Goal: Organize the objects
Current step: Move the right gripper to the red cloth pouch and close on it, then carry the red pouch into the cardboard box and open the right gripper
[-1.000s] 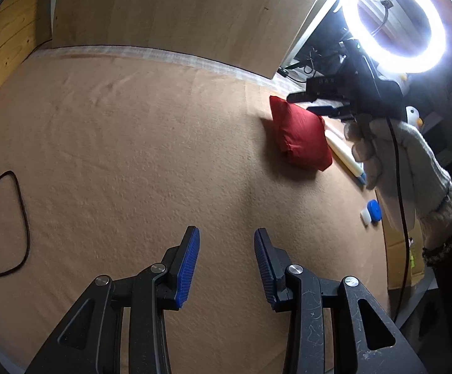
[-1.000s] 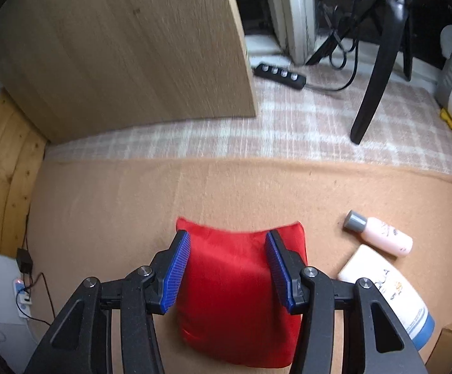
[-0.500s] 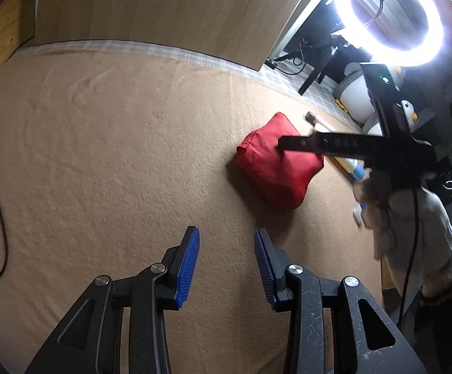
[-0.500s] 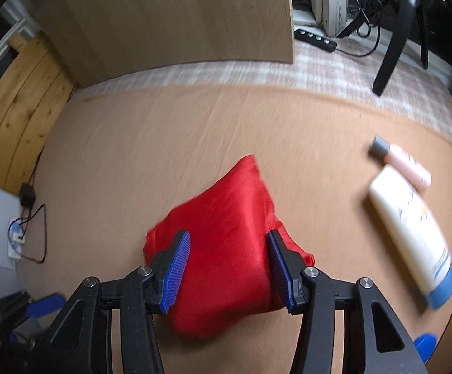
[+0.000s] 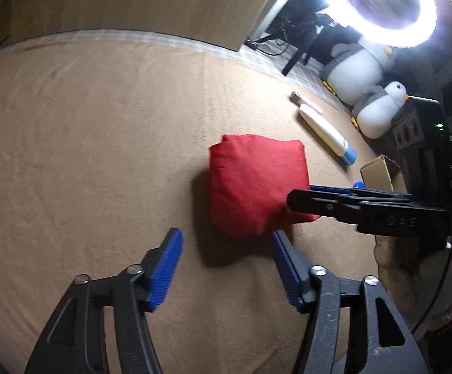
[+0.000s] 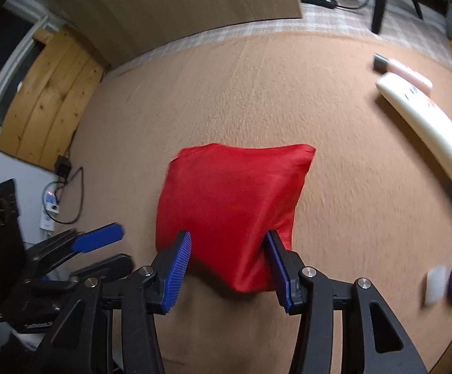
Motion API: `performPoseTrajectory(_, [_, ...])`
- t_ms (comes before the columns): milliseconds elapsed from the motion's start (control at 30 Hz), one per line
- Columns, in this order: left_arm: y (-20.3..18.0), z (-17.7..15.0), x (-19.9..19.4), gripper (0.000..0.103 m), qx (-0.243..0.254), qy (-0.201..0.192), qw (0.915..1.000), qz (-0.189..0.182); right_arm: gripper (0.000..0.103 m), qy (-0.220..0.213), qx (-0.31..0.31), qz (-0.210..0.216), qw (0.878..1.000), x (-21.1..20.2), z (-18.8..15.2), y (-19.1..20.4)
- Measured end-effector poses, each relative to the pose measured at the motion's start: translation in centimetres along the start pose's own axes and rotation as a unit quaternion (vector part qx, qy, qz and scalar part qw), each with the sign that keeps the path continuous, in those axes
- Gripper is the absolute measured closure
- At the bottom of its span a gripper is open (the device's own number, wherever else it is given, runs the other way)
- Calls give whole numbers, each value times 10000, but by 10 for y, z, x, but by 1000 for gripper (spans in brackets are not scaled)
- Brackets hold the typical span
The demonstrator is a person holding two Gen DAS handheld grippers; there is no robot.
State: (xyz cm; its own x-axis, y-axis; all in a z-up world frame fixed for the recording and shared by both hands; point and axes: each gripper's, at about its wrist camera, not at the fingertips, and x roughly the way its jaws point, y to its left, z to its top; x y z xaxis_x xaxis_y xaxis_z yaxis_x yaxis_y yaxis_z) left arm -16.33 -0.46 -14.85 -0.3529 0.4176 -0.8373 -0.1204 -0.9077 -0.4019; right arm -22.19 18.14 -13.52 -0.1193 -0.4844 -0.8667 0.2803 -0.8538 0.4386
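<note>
Red pouch (image 6: 229, 205) seemingly lifted by right gripper (image 6: 229, 268), tan cloth (image 6: 226, 93) beneath.

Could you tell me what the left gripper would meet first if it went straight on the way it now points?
Most likely the red pouch, held by the right gripper just ahead of the left gripper; its open jaws frame the pouch's near end, though depth is unclear.

Red pouch (image 6: 232, 205) between blue-padded black jaws, tan cloth (image 6: 257, 93) beyond the jaws, white tube (image 6: 425, 127) with blue end, pink bottle (image 6: 408, 74) with grey cap, grey-and-white checked cloth (image 6: 328, 20) farthest.
</note>
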Motion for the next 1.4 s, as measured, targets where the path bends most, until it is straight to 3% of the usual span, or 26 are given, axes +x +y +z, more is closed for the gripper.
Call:
performPoseTrajectory(133, [-7,14,15,38,133,31,9999,-14,42,-345,372,-15,9987,-13,3,-11])
performPoseTrajectory(167, [-8,17,19,33,148,59,9999,-55,40,-398,429,-13,9983,-15,4,-13])
performPoseTrajectory(367, [-16,35,40,27,258,202,9994,-105,39,-288,526,113,9981,-9,14,-12])
performPoseTrajectory(600, [-12,42,59,24,17,426,9978,-505,39,29,629,135,9979,13,20,-9])
performPoseTrajectory(700, [-15,40,61,25,19,387,9976,-567,37,31,602,145,9981,14,20,-8])
performPoseTrajectory(967, [-32,38,55,44,149,276,9979,-569,37,-25,633,130,9979,10,11,-9])
performPoseTrajectory(1200, [-67,32,42,44,458,131,9968,-637,37,-380,725,111,9966,-23,-7,-16])
performPoseTrajectory(1400, [-122,30,34,45,844,31,9926,-872,37,-800,860,-19,9931,-72,-27,-37])
